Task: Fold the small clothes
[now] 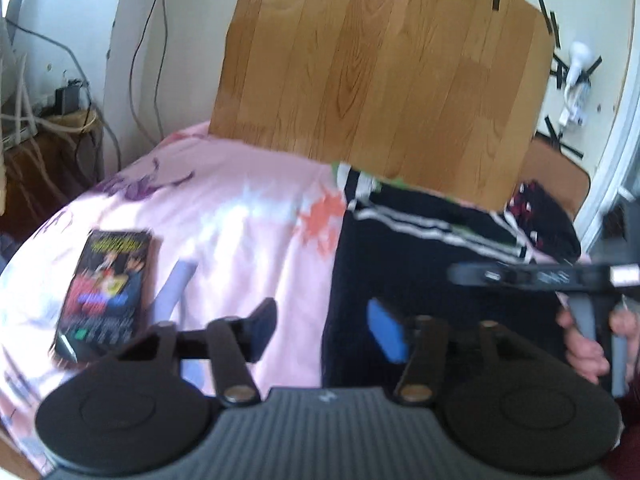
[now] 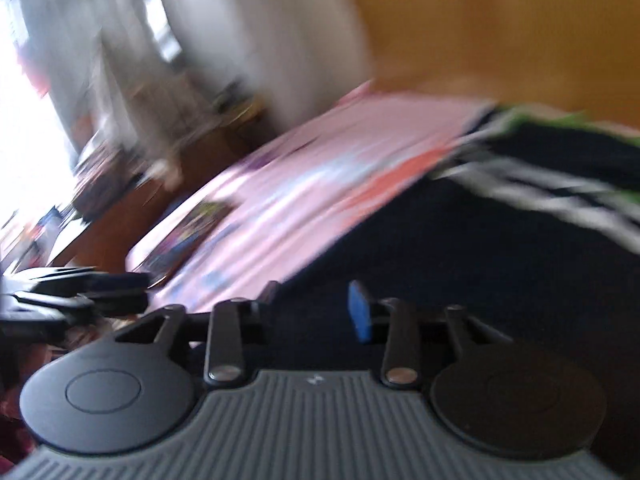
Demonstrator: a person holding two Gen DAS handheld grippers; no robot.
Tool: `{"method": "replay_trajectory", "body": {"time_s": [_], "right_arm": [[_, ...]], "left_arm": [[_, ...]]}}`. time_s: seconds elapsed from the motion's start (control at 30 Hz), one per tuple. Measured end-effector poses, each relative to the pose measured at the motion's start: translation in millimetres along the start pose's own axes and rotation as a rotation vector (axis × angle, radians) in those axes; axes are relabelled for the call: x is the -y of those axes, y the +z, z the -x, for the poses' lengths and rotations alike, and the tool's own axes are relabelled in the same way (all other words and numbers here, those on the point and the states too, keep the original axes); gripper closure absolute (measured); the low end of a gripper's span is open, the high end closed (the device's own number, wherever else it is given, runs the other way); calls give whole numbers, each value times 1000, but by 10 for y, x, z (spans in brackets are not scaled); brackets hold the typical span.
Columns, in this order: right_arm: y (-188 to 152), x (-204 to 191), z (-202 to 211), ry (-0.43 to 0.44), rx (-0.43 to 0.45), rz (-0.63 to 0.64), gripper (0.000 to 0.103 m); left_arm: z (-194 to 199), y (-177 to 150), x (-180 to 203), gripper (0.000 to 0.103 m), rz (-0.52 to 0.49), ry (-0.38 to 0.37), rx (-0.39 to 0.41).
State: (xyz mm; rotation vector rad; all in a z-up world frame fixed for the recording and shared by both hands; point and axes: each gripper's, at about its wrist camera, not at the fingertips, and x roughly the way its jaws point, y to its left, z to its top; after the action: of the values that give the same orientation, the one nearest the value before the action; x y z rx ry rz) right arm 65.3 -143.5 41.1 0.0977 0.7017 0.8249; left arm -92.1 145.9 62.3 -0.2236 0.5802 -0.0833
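Observation:
A dark navy garment (image 1: pixel 420 256) with white stripes and green trim lies flat on the pink patterned cloth (image 1: pixel 240 208), at the right side. My left gripper (image 1: pixel 324 328) is open and empty, hovering over the garment's left edge. The right gripper shows in the left wrist view (image 1: pixel 540 276) at the far right, held in a hand above the garment. In the blurred right wrist view the right gripper (image 2: pixel 316 308) is open and empty over the garment (image 2: pixel 500 256), which lies ahead and to the right.
A dark printed box (image 1: pixel 104 292) lies on the pink cloth at left; it also shows in the right wrist view (image 2: pixel 188 232). A wooden board (image 1: pixel 380 64) stands behind. A second dark red-patterned garment (image 1: pixel 540 208) sits at far right. Cables and a basket (image 1: pixel 72 120) are at left.

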Motion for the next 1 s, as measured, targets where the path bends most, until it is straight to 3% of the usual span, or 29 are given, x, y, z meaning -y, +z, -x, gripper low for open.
{"method": "replay_trajectory", "body": {"time_s": [0.13,0.3,0.37,0.4,0.5,0.6,0.8,1.0], "right_arm": [[-169,542,569,-215,93,-118,59],[-493,976,1113,-310,153,-279,59],[-632,1119,1193,-397,120,-325,59],[-694,1171,1212,-418,113,-332,65],[-735,1209,1426,-387,148,-358,65],[-704,1225,1532,-405,226,-379,54],[-677,1424,1486,-440,196,-433,54],[-708,1470,1407,-447,182,-436,54]], "left_arm": [[-355,99,105,44,-13,-30,-26],[-754,76,240,42,-8,-72,-102],[-880,39,293,42,-23,-78,-127],[-925,22,312,42,-28,-79,-140],[-997,-14,356,42,-34,-102,-159],[-1045,-37,463,42,-62,-115,-168],[-1053,-81,531,29,-94,-122,-162],[-1066,-82,456,27,-91,-120,-160]]}}
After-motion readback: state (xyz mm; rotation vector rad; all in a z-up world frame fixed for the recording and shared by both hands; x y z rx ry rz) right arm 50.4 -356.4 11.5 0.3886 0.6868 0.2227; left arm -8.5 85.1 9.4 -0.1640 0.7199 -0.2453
